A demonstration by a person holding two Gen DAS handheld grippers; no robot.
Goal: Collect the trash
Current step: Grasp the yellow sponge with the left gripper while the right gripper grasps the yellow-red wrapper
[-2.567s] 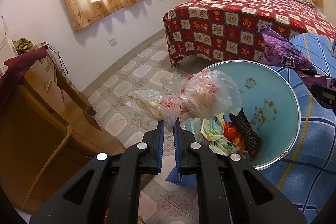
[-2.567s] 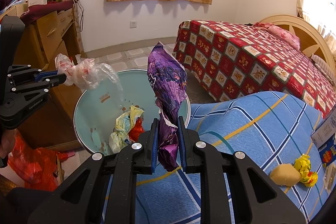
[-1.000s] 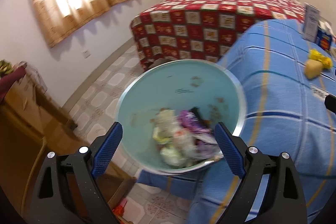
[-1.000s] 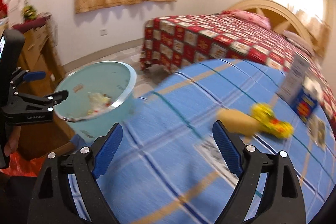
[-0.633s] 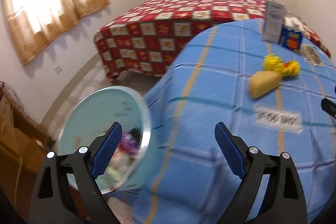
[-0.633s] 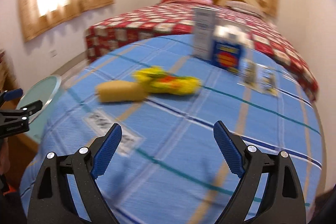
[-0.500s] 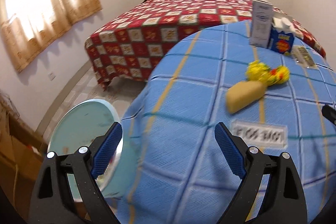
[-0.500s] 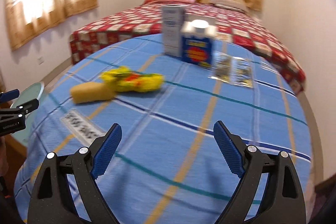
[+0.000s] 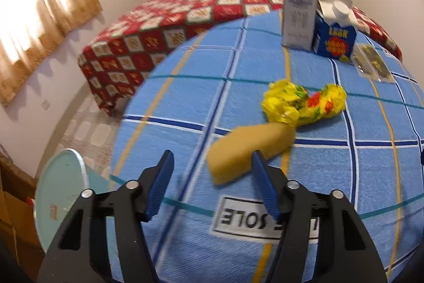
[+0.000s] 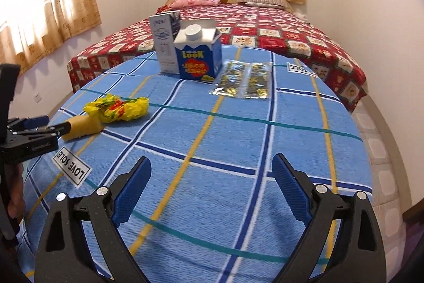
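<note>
On the blue checked tablecloth (image 9: 185,102) lie a tan spongy lump (image 9: 233,150) and, touching its far end, a crumpled yellow wrapper (image 9: 302,102). My left gripper (image 9: 212,154) is closing its jaws around the lump's near end. Its right finger overlaps the lump and its left finger stands clear of it. In the right wrist view the left gripper (image 10: 34,129) points at the lump (image 10: 82,127) beside the wrapper (image 10: 116,108). My right gripper (image 10: 212,159) hangs wide open over bare cloth, holding nothing. The pale green trash bin (image 9: 61,192) stands low on the left.
A blue carton (image 10: 198,62) and a grey box (image 10: 164,44) stand at the table's far side, with two foil sachets (image 10: 243,82) lying flat beside them. Behind is a bed (image 10: 265,25) with a red patterned cover. A hand (image 10: 13,192) holds the left gripper.
Both grippers let their trash go into the bin, then swung from it to the table. The left jaws have narrowed and now reach the tan lump. The right jaws stay wide.
</note>
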